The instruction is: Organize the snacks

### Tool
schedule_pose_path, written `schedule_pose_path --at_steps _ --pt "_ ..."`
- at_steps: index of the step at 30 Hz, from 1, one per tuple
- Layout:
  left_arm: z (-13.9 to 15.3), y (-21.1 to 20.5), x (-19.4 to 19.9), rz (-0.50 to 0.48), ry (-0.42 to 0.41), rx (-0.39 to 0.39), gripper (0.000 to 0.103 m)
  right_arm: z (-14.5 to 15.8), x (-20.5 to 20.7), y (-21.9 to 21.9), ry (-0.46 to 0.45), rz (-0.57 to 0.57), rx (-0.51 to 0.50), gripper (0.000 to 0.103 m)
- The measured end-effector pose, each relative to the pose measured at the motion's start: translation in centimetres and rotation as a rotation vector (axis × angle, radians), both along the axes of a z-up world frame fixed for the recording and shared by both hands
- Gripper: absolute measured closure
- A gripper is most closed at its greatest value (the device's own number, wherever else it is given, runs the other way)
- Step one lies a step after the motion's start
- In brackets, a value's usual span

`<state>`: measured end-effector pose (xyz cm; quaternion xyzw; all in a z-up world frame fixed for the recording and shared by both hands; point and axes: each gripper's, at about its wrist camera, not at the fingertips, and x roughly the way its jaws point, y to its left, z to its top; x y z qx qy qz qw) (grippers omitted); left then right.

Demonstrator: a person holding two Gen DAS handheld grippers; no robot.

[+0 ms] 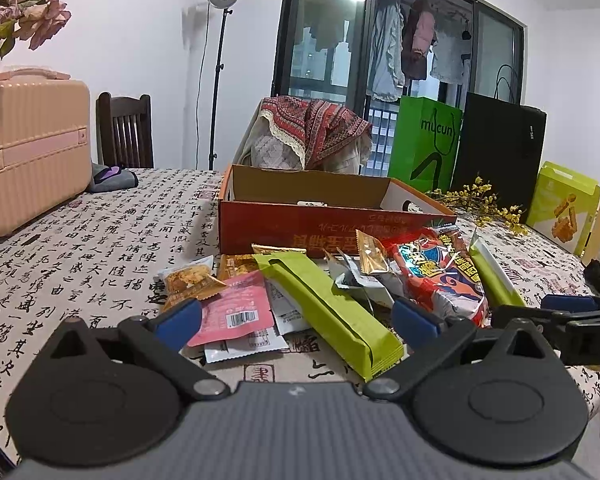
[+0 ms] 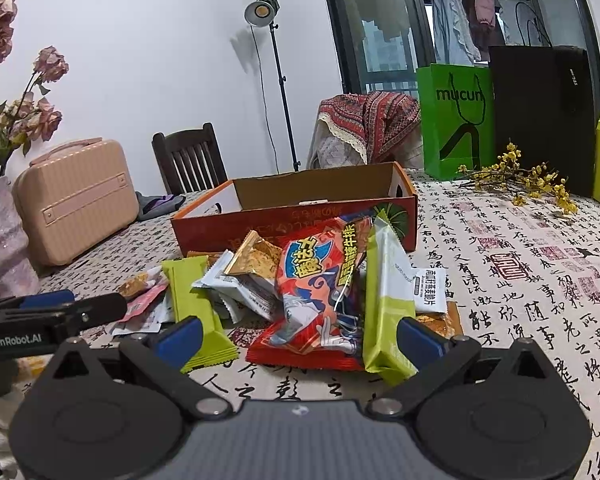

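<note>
A heap of snack packets lies on the table in front of an open orange cardboard box. In the heap are a long green bar, a pink packet, a red and blue bag, a gold packet and a second green and white bar. My left gripper hovers open just short of the heap, the green bar between its blue fingers. My right gripper is also open, with the red bag and the green and white bar between its fingers.
A pink case stands at the left, a vase of dried roses beside it. Green and black paper bags, yellow flower sprigs and a green snack carton line the far right. Chairs stand behind the table.
</note>
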<state>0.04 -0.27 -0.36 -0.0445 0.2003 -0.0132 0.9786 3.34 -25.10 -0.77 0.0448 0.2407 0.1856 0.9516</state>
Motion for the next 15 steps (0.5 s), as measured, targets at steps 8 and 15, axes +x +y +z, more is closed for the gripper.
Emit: schedule_pose_path --at_steps 8,15 --pt "-0.04 0.31 -0.16 -0.001 -0.003 -0.012 0.0 -0.03 -0.03 0.07 -0.001 0.001 -0.001 0.0" --pt "-0.16 0.48 -0.09 -0.001 0.0 -0.016 0.0 -0.1 0.09 0.18 0.002 0.001 -0.002 0.0"
